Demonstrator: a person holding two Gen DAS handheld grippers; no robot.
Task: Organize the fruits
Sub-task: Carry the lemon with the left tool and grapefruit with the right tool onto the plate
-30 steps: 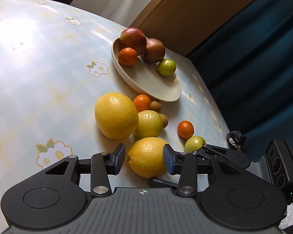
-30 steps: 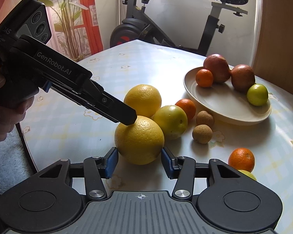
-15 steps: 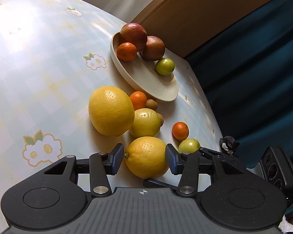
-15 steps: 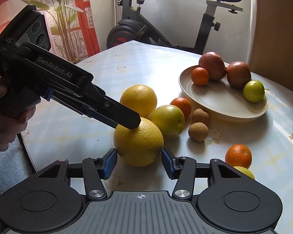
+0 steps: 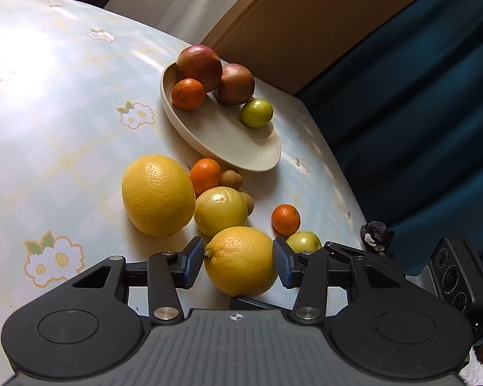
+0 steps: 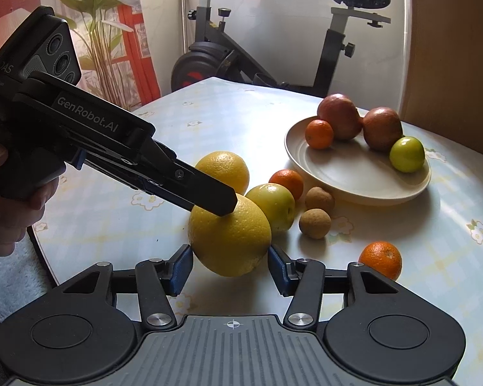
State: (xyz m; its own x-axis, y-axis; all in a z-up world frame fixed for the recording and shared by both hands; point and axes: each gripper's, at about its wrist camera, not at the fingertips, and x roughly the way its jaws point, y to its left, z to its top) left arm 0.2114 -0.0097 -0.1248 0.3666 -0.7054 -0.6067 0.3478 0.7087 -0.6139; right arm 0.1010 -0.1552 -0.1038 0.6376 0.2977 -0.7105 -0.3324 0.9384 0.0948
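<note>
Both grippers are on one big yellow citrus (image 5: 241, 260) (image 6: 230, 238) near the table's front edge. My left gripper (image 5: 238, 263) has a pad against each side of it. My right gripper (image 6: 230, 268) is shut on it crosswise, and one left finger (image 6: 209, 193) lies over its top. A cream plate (image 5: 228, 148) (image 6: 354, 180) holds two red-brown fruits, a tangerine (image 5: 188, 94) and a green fruit (image 5: 257, 112). Loose on the cloth lie a larger yellow citrus (image 5: 157, 194), a yellow-green fruit (image 5: 220, 210), two tangerines (image 5: 205, 173) (image 5: 285, 219), two small brown fruits (image 6: 315, 223) and a green fruit (image 5: 304, 241).
The round table (image 5: 64, 112) wears a pale flowered cloth, and its edge curves close by on the right. A blue curtain (image 5: 418, 96) hangs beyond that edge. An exercise bike (image 6: 273, 64) and a plant (image 6: 96, 32) stand behind the table. A hand (image 6: 9, 218) grips the left gripper's handle.
The left jaws stand slightly wider around the yellow citrus, which now fills more of the gap. The right jaws widened a touch too. Neither hand has shifted much.
</note>
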